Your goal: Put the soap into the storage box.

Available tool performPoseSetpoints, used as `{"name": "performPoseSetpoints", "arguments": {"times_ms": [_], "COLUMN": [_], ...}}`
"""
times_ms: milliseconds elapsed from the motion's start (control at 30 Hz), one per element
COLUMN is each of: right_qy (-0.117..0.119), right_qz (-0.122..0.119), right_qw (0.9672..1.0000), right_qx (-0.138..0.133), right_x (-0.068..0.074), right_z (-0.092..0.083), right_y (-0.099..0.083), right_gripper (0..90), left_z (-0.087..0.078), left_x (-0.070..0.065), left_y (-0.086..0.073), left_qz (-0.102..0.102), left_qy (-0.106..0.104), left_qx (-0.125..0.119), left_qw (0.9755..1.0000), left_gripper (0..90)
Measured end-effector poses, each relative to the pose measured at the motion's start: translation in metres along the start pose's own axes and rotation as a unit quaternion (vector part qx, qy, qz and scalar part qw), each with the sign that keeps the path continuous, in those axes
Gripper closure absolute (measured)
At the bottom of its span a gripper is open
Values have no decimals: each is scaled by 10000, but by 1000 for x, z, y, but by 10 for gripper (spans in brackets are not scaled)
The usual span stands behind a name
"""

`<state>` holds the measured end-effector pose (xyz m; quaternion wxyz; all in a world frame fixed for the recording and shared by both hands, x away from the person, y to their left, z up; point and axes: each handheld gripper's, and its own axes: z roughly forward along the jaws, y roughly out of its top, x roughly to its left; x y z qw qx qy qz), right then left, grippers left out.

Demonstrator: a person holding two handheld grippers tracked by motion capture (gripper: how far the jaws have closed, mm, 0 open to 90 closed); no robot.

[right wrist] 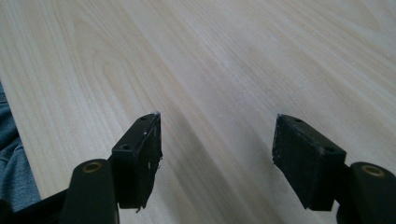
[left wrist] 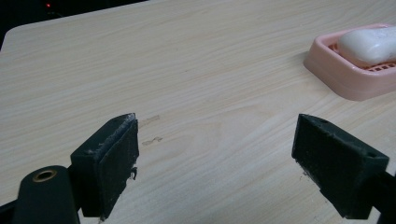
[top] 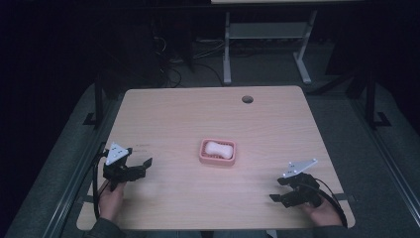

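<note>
A pink soap dish (top: 217,159) sits near the middle of the wooden table (top: 188,119), with a white bar of soap (top: 218,149) lying in it. In the left gripper view the dish (left wrist: 345,77) and soap (left wrist: 369,44) appear at the upper right, well beyond the jaws. My left gripper (top: 141,166) rests at the table's left front, open and holding nothing (left wrist: 215,158). At the right front my right gripper (top: 277,191) is also open, its jaws wide apart over bare wood (right wrist: 217,156).
A round cable hole (top: 247,99) lies near the table's far edge. Behind the table stand a white desk frame (top: 267,44) and loose cables on the floor. Grey fabric (right wrist: 14,177) shows past the table's edge in the right gripper view.
</note>
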<state>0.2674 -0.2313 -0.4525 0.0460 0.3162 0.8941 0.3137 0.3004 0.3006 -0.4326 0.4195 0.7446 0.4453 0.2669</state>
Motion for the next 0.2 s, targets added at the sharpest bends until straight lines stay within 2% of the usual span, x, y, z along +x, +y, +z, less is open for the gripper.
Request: {"name": "performPoseSetpoints", "arguments": {"times_ms": [200], "right_qy": [-19], "right_qz": [-36], "right_qw": [10000], "right_qx": [-19], "right_x": [7], "right_z": [1], "right_y": [-3], "right_gripper": [316], "left_z": [0], "left_x": [0], "left_y": [0], "left_qz": [-5], "left_qy": [3], "left_qx": [-25], "left_qw": [10000], "left_gripper": [141]}}
